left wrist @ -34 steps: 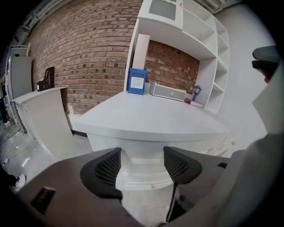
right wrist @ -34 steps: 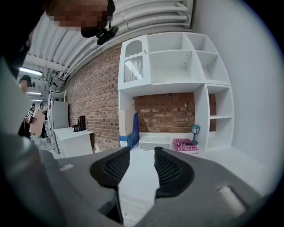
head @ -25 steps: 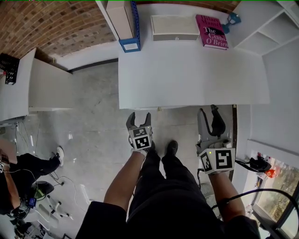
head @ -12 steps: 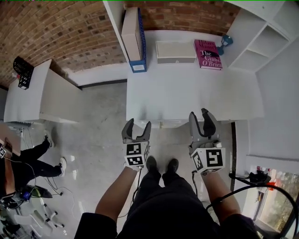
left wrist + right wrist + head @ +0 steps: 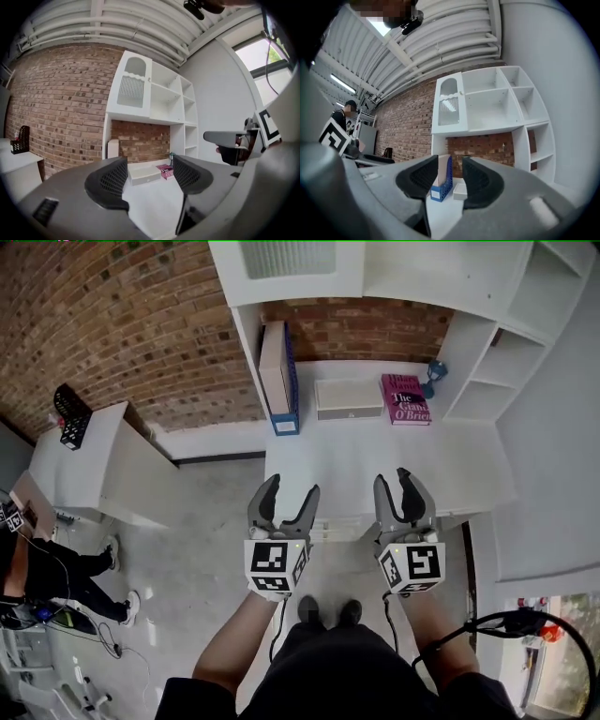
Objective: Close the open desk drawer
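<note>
A white desk stands against a brick wall ahead of me. Below its front edge, a pale strip with small fittings shows between my two grippers; I cannot tell whether it is a drawer front. A small white drawer box sits at the back of the desktop and looks shut. My left gripper is held level at the desk's front edge, open and empty. My right gripper hovers beside it over the same edge. Its jaws are closing with nothing between them.
On the desk stand a blue magazine file, a pink book and a small blue ornament. White shelving rises above and to the right. At the left are a white side table, a black basket and a seated person.
Both grippers have risen from near my legs to the desk's front edge, the left one more. The view has tilted up, bringing the shelving and brick wall into sight.
</note>
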A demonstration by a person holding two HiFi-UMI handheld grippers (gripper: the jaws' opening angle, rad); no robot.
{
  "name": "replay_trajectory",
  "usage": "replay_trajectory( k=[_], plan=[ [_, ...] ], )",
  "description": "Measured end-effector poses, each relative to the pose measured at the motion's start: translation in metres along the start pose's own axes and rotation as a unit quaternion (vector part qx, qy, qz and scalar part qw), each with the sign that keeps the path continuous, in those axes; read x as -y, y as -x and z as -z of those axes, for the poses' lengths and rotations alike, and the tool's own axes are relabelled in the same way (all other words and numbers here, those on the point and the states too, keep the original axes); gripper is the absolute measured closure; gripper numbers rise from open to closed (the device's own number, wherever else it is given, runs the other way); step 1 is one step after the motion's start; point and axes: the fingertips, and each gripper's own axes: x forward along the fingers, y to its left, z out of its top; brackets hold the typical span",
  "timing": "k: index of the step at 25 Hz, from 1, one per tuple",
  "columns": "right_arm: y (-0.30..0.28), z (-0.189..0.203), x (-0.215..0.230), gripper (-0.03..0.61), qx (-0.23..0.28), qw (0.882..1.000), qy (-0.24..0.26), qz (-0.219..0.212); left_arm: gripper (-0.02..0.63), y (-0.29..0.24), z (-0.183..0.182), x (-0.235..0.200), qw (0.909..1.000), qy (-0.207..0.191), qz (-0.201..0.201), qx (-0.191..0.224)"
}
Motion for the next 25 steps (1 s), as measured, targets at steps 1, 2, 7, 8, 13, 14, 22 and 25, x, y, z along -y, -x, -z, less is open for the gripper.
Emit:
replay_trajectory(
  k=[1,2,7,8,13,14,22,25],
  plan=[
    [0.002,-0.007,0.000,0.417,0.005,1.000,0.002,0.001,0.314,0.003,-0.011,0.004,0.9999,-0.002,0.004,0.009],
    [0.004,-0.014,0.000,0.417,0.010,1.000,0.004,0.001,0.314,0.006,-0.022,0.007,0.9998,-0.004,0.006,0.018],
    [0.011,-0.044,0.003,0.426,0.036,0.999,0.014,0.007,0.314,0.014,-0.064,0.020,0.9982,-0.017,0.019,0.055],
    [0.012,-0.049,0.003,0.428,0.042,0.999,0.016,0.007,0.314,0.015,-0.069,0.023,0.9977,-0.019,0.022,0.061],
    [0.021,-0.063,-0.003,0.428,0.048,0.998,0.026,0.006,0.314,0.026,-0.081,0.035,0.9965,-0.022,0.032,0.074],
    [0.022,-0.064,-0.004,0.428,0.047,0.998,0.028,0.006,0.314,0.027,-0.082,0.036,0.9965,-0.021,0.032,0.074],
    [0.024,-0.066,-0.005,0.430,0.046,0.999,0.026,0.002,0.314,0.029,-0.080,0.038,0.9968,-0.008,0.035,0.072],
    [0.022,-0.065,-0.005,0.433,0.046,0.999,0.027,0.003,0.314,0.028,-0.079,0.037,0.9968,-0.008,0.037,0.071]
  ],
)
